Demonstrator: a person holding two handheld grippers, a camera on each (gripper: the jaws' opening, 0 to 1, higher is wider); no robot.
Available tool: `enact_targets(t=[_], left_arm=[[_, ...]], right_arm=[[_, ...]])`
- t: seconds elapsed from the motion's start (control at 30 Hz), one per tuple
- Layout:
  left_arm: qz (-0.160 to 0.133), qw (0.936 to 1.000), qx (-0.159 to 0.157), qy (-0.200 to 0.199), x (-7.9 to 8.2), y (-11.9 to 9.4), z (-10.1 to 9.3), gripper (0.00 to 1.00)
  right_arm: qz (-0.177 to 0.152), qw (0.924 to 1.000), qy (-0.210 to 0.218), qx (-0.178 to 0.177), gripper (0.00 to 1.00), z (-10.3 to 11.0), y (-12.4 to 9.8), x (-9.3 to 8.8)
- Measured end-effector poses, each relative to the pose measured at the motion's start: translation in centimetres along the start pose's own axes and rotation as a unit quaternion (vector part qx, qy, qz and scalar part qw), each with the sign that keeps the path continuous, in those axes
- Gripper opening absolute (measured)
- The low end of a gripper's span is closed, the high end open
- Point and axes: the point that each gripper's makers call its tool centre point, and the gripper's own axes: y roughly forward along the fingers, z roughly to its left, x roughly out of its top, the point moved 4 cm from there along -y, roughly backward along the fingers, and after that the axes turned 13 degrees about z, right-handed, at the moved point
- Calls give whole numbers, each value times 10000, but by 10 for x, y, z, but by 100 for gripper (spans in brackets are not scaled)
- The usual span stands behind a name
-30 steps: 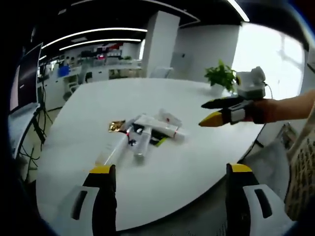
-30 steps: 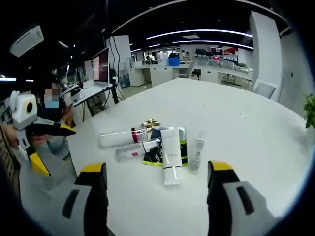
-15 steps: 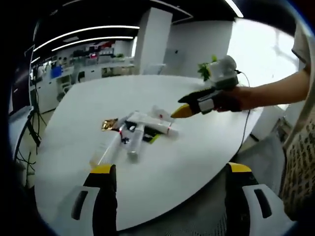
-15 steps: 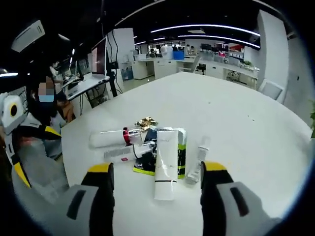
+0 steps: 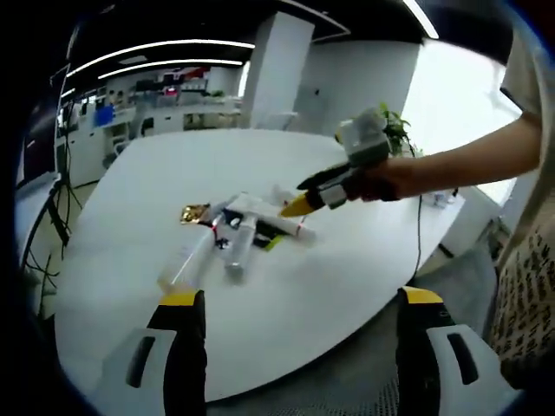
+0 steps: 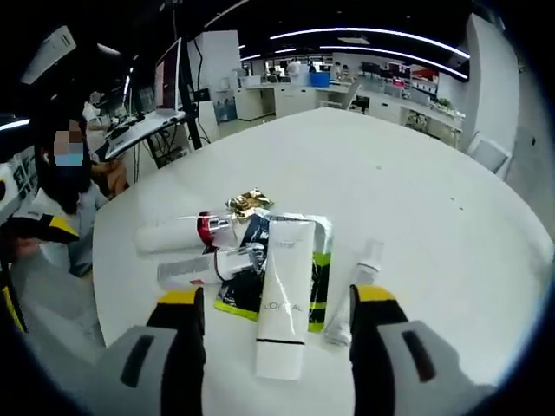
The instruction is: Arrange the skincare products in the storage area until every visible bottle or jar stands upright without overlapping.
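White tube nearer; right gripper closed in, apart; left gripper apart.

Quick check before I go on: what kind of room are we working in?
Likely an open-plan office or lab: a large white table, desks with a monitor behind, strip ceiling lights, and a potted plant.

Your left claw is hanging open over the near edge of the white worktop, while your right claw is reaching in from the right, its yellow tips just above the heap of skincare tubes lying flat
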Motion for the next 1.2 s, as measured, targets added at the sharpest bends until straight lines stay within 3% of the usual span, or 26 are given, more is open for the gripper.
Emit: enact_targets(t=[0.2,0.57,0.77,1.03,1.2], left_arm=[[41,10000,-20,-74,0,1,1,89],[148,9997,-56,-187,-2,4,2,89],[163,9996,-64,-201,-3,4,2,88],[182,9992,-69,-336,-3,5,5,88],[205,9990,-62,-387,-4,5,7,88]], right_arm=[[218,9997,9,-66,61,-8,19,-2],[318,9995,-77,-42,53,-11,50,8],[416,9989,53,-193,39,-18,58,8],[347,9992,-82,-172,37,-11,69,16],[211,9995,95,-208,37,-9,73,16]])
